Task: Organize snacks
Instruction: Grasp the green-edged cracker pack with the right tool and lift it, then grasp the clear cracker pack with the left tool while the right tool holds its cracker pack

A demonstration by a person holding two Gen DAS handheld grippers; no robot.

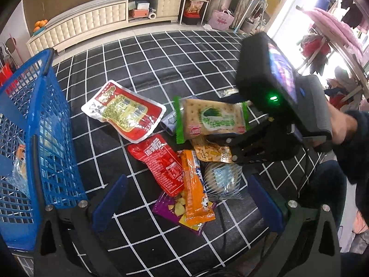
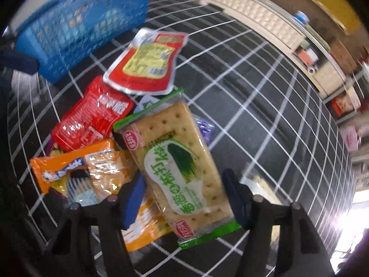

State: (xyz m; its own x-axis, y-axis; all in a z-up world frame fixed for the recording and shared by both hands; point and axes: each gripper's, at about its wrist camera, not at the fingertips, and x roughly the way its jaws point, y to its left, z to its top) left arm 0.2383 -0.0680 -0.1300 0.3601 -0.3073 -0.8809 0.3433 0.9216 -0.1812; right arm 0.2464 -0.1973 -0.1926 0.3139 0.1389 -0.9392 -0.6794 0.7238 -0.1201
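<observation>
The right gripper (image 2: pixel 184 198) holds a green-edged cracker packet (image 2: pixel 177 161) lifted above the heap, its jaws closed part-way onto the packet's long sides with the blue pads (image 2: pixel 132 202) pressing the wrapper; the left wrist view shows that same packet (image 1: pixel 211 117) carried in the air over the pile. The left gripper (image 1: pixel 186 200) hangs low over the black grid-patterned cloth (image 1: pixel 161 69), its jaws spread wide and holding nothing, with the snack pile lying between and just beyond its fingers. Nearest in that pile is an orange packet (image 1: pixel 196 194) lying across a purple packet (image 1: pixel 168 207), touching a red packet (image 1: pixel 161 164) on its left and a clear striped packet (image 1: pixel 221 180) on its right. A yellow packet (image 1: pixel 212 152) lies just under the lifted crackers. Farther out sits a red-and-yellow pouch (image 1: pixel 124 110), slightly apart from the heap. A blue mesh basket (image 1: pixel 46 120) stands at the left edge of the cloth, with some packets already inside. Beyond it runs a cream cabinet (image 1: pixel 92 20) along the wall.
</observation>
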